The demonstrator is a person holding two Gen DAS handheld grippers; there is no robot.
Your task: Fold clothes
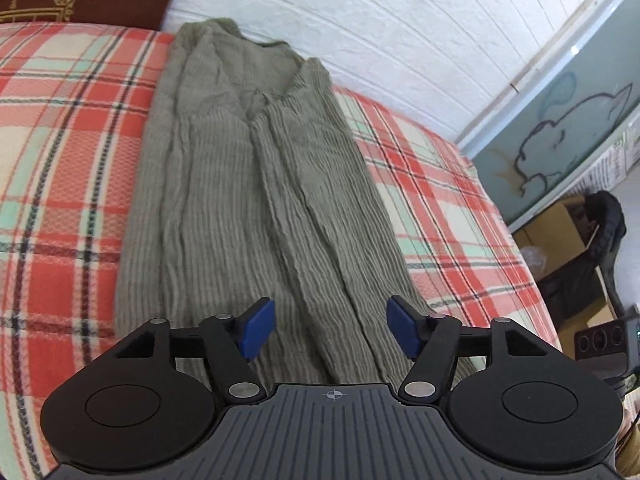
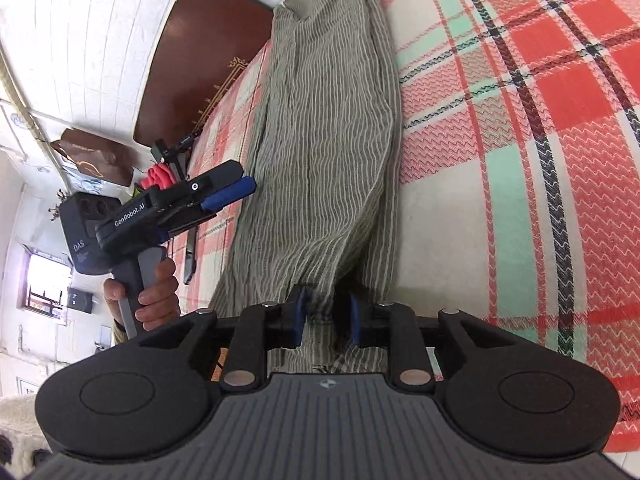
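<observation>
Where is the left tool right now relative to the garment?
In the right wrist view the left tool is at the left, held by a hand over the striped green garment's left edge. In its own view it's open above the near hem.

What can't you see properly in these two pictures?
- Near hem of the green shirt: in the left wrist view, the left gripper body covers it.
- Cloth between the right gripper fingers: right wrist view; the fingers and folds hide how much is pinched.
- Shirt collar: cut off by the top edge in the right wrist view.
- The hand on the left gripper's handle: the person's arm is cut off.
</observation>
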